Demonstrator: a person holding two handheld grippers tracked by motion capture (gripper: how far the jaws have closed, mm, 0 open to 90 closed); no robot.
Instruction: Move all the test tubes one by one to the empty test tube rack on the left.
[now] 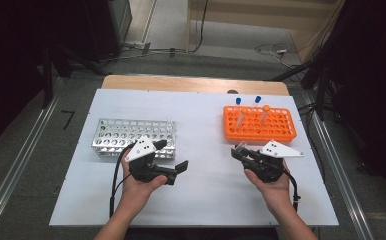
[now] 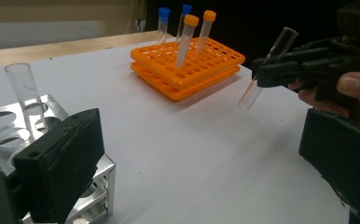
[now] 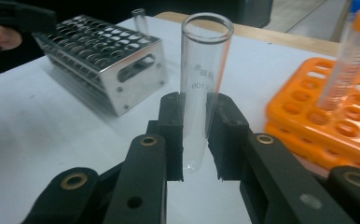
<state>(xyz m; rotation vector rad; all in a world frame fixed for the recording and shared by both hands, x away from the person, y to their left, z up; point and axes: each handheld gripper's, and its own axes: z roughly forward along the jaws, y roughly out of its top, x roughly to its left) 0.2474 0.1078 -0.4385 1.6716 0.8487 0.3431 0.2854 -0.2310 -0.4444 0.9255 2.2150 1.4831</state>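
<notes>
My right gripper [image 1: 239, 152] is shut on a clear, uncapped glass test tube [image 3: 201, 93], held upright above the white table. From the left gripper view the same tube [image 2: 266, 70] hangs tilted in the right gripper [image 2: 262, 72], off the table. To its right stands an orange rack [image 1: 281, 131] with two blue-capped tubes [image 2: 163, 23] and two orange-capped tubes [image 2: 187, 39]. A metal rack [image 1: 112, 134] stands at the left with one glass tube [image 2: 24, 91] in it. My left gripper [image 1: 173, 156] is open beside that rack, with nothing between its jaws.
A white board [image 1: 201, 195] covers the table, whose wooden far edge [image 1: 191, 82] shows behind it. Bare board lies between the two racks and in front of both hands. Cables [image 1: 276, 50] lie on the floor beyond.
</notes>
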